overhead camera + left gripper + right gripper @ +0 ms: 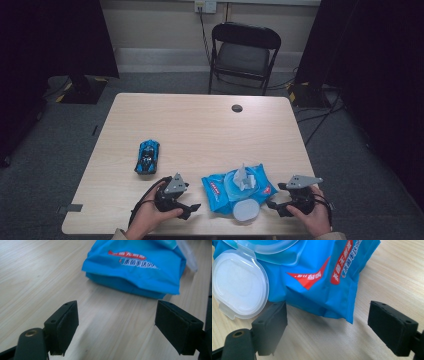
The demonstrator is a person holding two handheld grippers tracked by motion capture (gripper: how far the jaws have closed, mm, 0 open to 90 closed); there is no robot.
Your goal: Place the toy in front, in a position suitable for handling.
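— Nearest the lens in the right gripper view: two black jaws, set wide apart, nothing between them but bare table (387,272). Just ahead of the right gripper (327,327), the blue wipes pack (319,277), its near corner hanging between the jaw lines without touching either pad. Ahead and to that tool's left, the clear flip lid (238,285), swung fully open and lying flat on the wood.

— And the left gripper (116,328)?

— Same condition: jaws spread, empty. Pack (136,267) directly ahead, apart from the pads, a strip of tabletop between.

— From the high view?

— Both tools held low at the near edge, left gripper (186,200) and right gripper (280,200) flanking the pack (239,187), each pointing inward at it. One wipe (243,176) standing up out of the opening, not yet pulled free. Blue toy car (147,156) beyond the left gripper, well apart, untouched.

— Step in hand?

— By judgement: lid open, approach to the pack under way, no grasp made. Likely one tool to pin the pack, the other to draw the wipe.

— Requirements for the next move?

— Lift over the pack, close on the upright wipe only, not the film. Pack light and soft; steadying by the second tool advised, otherwise likely to lift along with the wipe.
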